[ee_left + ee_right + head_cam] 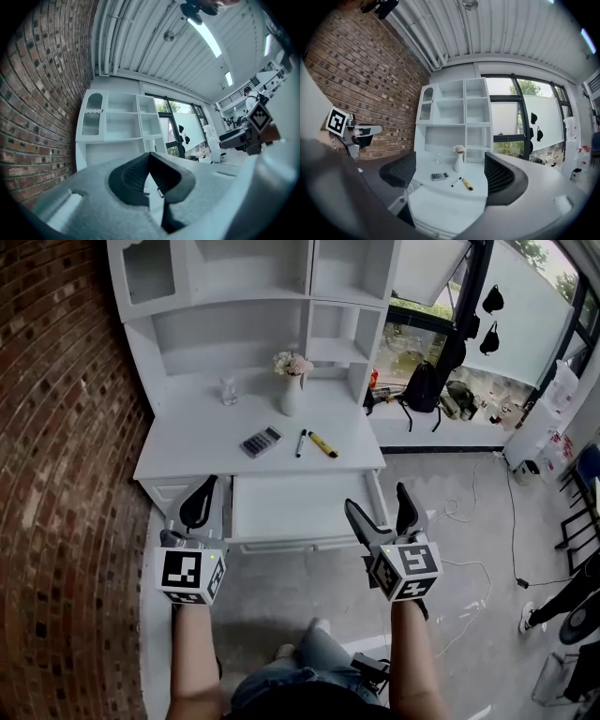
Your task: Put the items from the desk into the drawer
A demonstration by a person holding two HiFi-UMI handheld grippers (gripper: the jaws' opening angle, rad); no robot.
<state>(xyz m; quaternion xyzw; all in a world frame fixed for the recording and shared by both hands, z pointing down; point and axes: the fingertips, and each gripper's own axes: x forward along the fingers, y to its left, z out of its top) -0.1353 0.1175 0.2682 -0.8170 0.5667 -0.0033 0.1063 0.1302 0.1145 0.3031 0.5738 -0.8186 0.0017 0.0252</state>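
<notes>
Calculator (261, 441) ahead beyond drawer (300, 509): right gripper (375, 497) agape, left gripper (208, 486) clenched empty; best reach over, pinch across width.

Head view: hutch (253, 277) top cut off at 12 o'clock edge. Drawer (300, 507) corner at its 4 o'clock hidden behind right gripper (375, 495). Calculator (262, 441) keys too small to read. Left gripper view: desk (187, 442) surface hidden behind left gripper (151, 157) body at 6 o'clock.
</notes>
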